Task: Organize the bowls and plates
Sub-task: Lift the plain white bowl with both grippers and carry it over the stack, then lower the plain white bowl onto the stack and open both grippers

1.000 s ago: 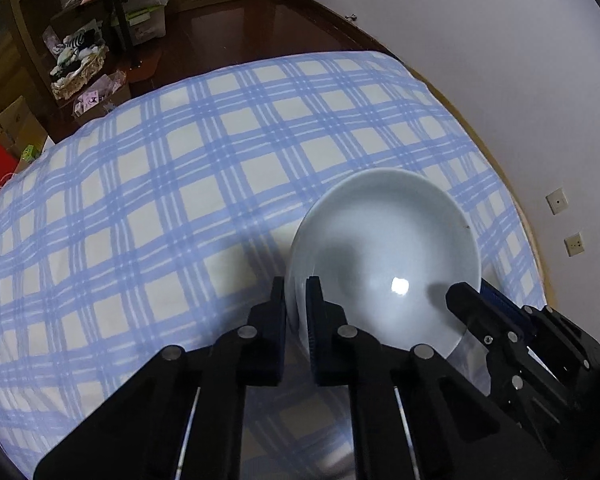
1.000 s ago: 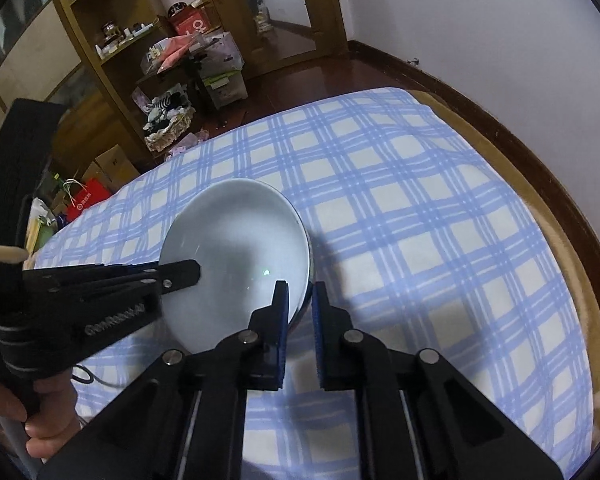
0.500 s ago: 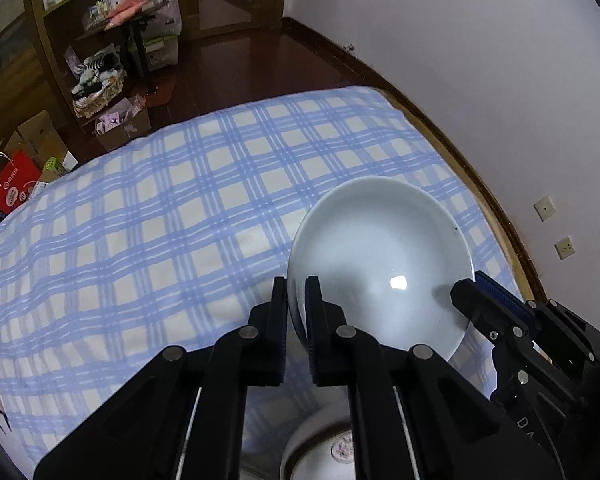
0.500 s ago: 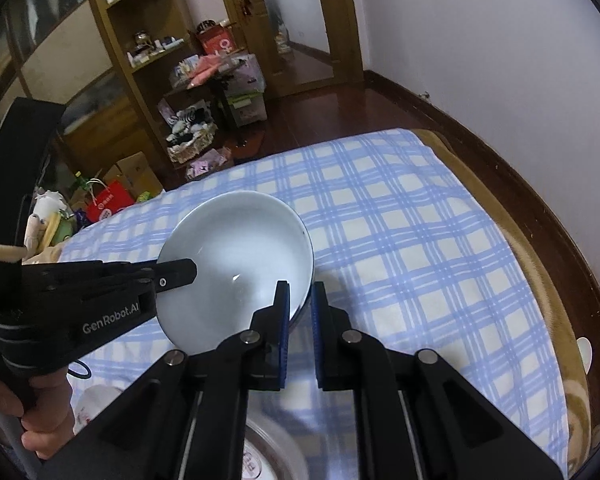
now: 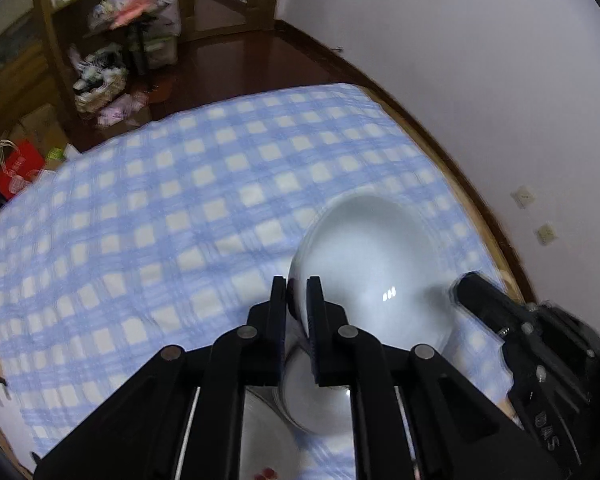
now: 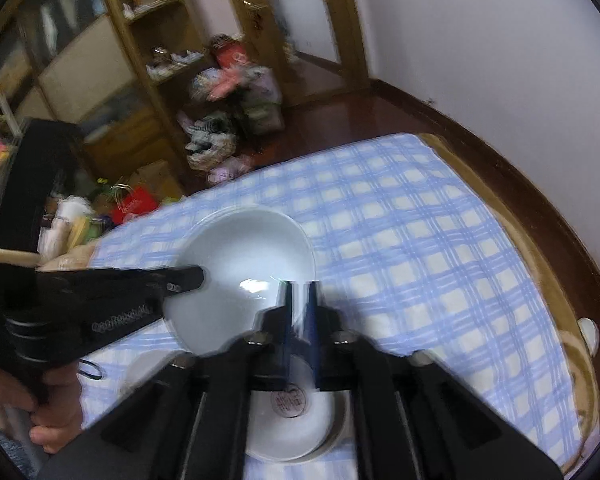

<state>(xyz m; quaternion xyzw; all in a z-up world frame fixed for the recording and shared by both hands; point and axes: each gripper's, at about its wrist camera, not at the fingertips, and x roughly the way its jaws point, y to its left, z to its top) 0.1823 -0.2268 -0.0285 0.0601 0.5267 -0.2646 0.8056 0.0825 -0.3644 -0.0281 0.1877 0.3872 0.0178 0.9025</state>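
Observation:
A pale white bowl (image 5: 376,264) is held in the air above the blue checked tablecloth (image 5: 180,208). My left gripper (image 5: 296,300) is shut on its near left rim. My right gripper (image 6: 300,304) is shut on its opposite rim; the bowl also shows in the right wrist view (image 6: 244,264). Below the bowl lie other dishes: a white bowl (image 5: 320,396) and a plate (image 5: 264,440) in the left wrist view, and a stacked plate with a red mark (image 6: 292,424) in the right wrist view. Both views are blurred.
The table's wooden edge (image 6: 540,264) runs along the white wall on the right. A wooden shelf (image 6: 112,80), boxes and a red bag (image 6: 134,208) stand on the floor beyond the table's far edge. A small white object (image 6: 588,332) sits at the right rim.
Both grippers have lifted the bowl higher and drawn it back toward me. The dishes below it have come into view under the fingers.

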